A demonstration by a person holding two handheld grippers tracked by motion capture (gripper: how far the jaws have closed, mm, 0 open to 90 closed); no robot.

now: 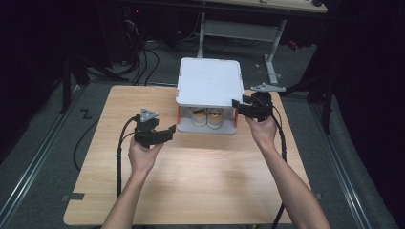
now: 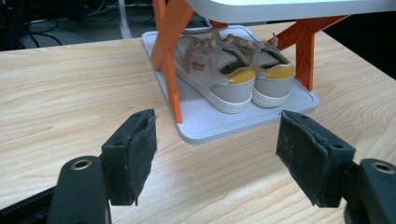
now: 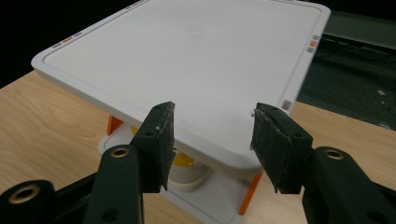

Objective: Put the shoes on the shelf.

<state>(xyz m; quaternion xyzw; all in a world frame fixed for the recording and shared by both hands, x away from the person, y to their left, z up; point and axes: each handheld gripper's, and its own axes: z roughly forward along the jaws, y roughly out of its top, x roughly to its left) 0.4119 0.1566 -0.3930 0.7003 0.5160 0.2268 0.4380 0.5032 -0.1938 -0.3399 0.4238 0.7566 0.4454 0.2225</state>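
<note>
A white two-level shoe rack (image 1: 208, 81) on orange supports (image 2: 170, 56) stands at the far middle of the wooden table. A pair of beige sneakers (image 2: 233, 70) with yellow heel tabs sits on its lower shelf (image 2: 219, 126), heels toward me. My left gripper (image 1: 171, 130) hovers open just left of the rack's front, and nothing lies between its jaws (image 2: 215, 149). My right gripper (image 1: 236, 105) is at the rack's front right corner. Its jaws (image 3: 212, 135) stand open over the edge of the top shelf (image 3: 187, 60), with the pads apart from it.
The wooden table (image 1: 200, 176) has bare room in front of the rack. Behind it stands another desk's white leg frame (image 1: 272, 52). Black cables (image 1: 143, 62) lie on the dark floor at the back left.
</note>
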